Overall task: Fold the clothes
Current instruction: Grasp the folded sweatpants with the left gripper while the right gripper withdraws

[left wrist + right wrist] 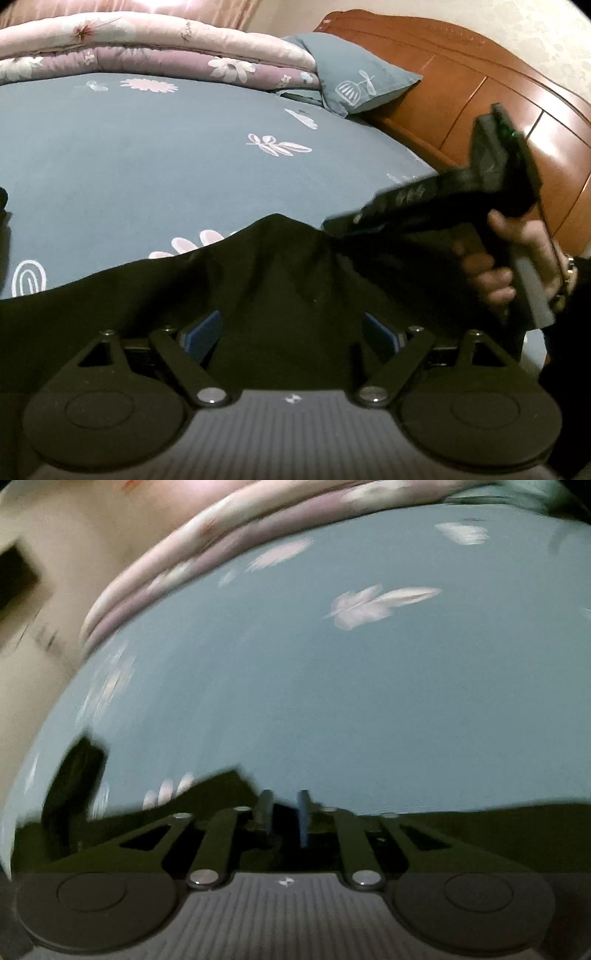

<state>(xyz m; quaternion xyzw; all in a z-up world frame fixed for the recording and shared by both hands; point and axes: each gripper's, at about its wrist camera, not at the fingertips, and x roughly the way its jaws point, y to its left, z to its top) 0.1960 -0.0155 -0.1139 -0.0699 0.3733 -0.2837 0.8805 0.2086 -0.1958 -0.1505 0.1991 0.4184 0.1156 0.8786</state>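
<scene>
The black garment [288, 288] lies heaped along the near edge of the bed [147, 166], its upper hem rising to a peak over the grey-blue flowered sheet, with the folded quilt [147, 48] and a pillow [354, 74] well away at the far edge. On the left, the left gripper [291, 332] stands wide, its blue pads either side of the cloth and pressing down on it without pinching anything; if it closes here it could bunch up several layers and spoil any clean fold line. To the right, the right gripper [284, 819] is nearly closed, its fingers narrow over the dark fabric, though blur keeps me from telling whether an edge is caught between them. That view is smeared, so it seems to be travelling fast; a thin bite on slack cloth could slip out, dropping the corner crooked.
</scene>
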